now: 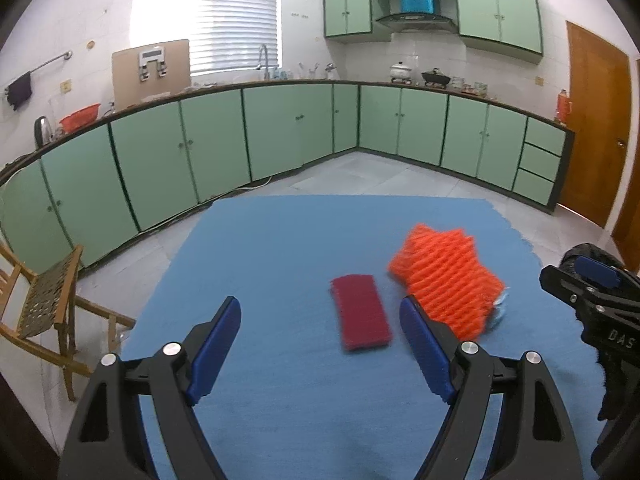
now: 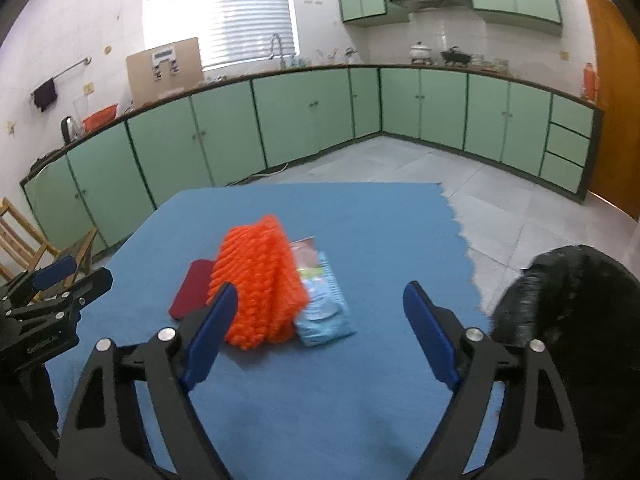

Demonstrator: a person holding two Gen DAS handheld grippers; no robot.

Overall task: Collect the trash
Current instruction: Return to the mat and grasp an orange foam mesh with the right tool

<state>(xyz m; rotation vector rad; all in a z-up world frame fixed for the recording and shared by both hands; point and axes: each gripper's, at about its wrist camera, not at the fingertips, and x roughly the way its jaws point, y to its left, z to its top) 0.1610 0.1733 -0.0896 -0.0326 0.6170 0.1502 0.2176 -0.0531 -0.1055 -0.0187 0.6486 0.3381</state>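
Two hand-held grippers hover over a blue cloth on a table, both with jaws wide and holding nothing. The left gripper faces a dark red pad; the right gripper faces an orange foam net lying partly over a pale blue packet (a wrapper, probably; blur hides the print). All three pieces lie close together mid-cloth. A black bag sits at the table's right edge. A good pick would lower one gripper squarely over a single piece, jaws straddling it, before closing. Around the table: green kitchen cabinets, grey tiled floor, a wooden chair.
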